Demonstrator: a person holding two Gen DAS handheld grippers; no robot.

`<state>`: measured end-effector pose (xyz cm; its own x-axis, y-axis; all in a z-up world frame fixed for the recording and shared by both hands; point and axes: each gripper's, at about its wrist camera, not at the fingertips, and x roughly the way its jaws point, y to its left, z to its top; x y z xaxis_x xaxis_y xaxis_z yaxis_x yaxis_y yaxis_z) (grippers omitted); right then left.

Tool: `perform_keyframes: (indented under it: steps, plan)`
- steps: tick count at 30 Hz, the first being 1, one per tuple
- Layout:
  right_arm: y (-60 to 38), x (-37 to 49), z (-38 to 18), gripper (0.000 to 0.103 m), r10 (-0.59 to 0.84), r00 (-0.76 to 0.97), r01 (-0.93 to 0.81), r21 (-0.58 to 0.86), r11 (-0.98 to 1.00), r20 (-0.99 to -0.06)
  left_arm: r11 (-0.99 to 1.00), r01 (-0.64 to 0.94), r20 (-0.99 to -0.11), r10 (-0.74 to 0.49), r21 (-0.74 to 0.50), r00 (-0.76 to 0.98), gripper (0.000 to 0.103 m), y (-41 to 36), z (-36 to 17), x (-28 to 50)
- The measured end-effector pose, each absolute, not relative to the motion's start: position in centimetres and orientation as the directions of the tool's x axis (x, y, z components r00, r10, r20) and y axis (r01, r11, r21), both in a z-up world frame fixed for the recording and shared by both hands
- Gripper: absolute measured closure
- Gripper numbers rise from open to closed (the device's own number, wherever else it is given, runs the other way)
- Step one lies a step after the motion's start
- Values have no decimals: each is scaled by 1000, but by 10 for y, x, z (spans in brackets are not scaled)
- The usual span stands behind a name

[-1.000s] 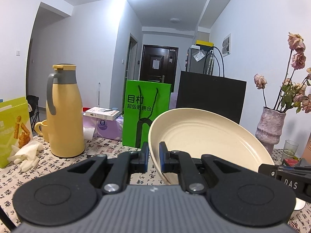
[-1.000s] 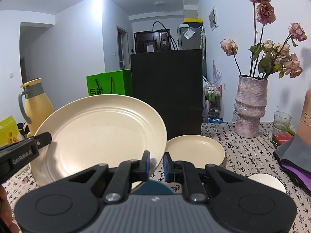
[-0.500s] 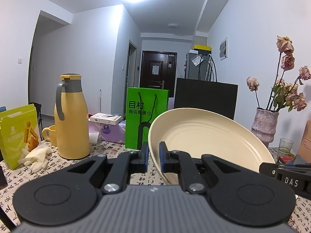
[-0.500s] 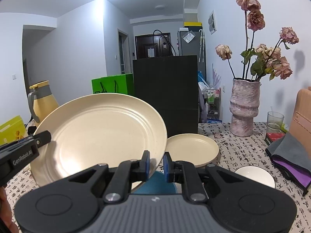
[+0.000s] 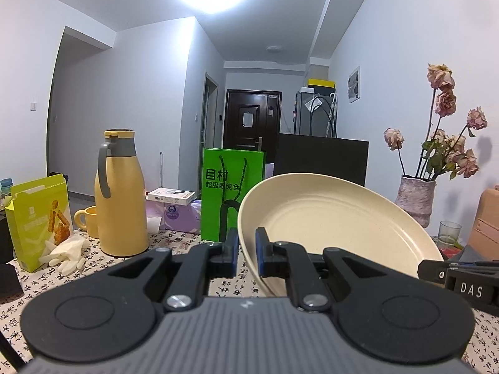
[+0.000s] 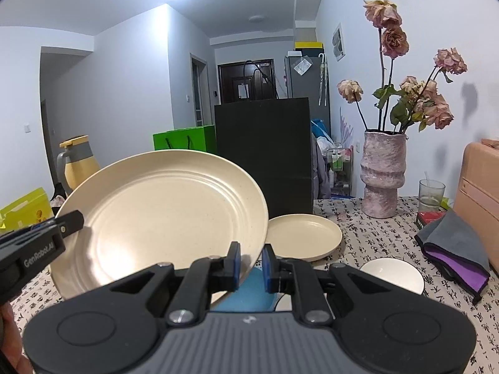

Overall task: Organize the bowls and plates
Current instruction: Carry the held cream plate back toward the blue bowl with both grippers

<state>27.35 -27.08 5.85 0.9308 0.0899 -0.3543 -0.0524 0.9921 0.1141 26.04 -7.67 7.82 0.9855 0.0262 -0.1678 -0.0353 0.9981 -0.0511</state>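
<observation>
Both grippers hold one large cream plate (image 5: pixel 336 224) above the table. My left gripper (image 5: pixel 247 251) is shut on its left rim; my right gripper (image 6: pixel 250 260) is shut on its right rim, where the plate (image 6: pixel 162 218) shows tilted up. The left gripper's tip (image 6: pixel 59 227) shows at the plate's far edge in the right wrist view; the right gripper's tip (image 5: pixel 449 272) shows in the left wrist view. A smaller cream plate (image 6: pixel 304 237) lies on the table behind. A white bowl (image 6: pixel 393 275) and a blue dish (image 6: pixel 246 296) sit below my right gripper.
A yellow thermos (image 5: pixel 120 196), yellow mug (image 5: pixel 87 219), snack box (image 5: pixel 37 215) and white gloves (image 5: pixel 67 251) stand at left. A green bag (image 5: pixel 232 196) and black bag (image 6: pixel 263 155) stand behind. A vase of dried roses (image 6: pixel 385 174), glass (image 6: pixel 432 191) and grey-purple cloth (image 6: pixel 452 249) are at right.
Both grippers have risen and drawn back with the large plate held between them; the table items now sit lower and farther off.
</observation>
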Motion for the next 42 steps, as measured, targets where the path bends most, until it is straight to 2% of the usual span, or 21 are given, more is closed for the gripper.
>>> perform_keyframes:
  steps: [20, 42]
  plan:
    - [-290, 220, 53, 89, 83, 939, -37, 142, 989, -334, 1000, -10, -142, 7, -21, 990, 92, -95, 79, 211]
    - [-314, 168, 35, 89, 69, 932, -6, 177, 984, -356, 999, 21, -163, -17, 27, 986, 91, -121, 64, 163]
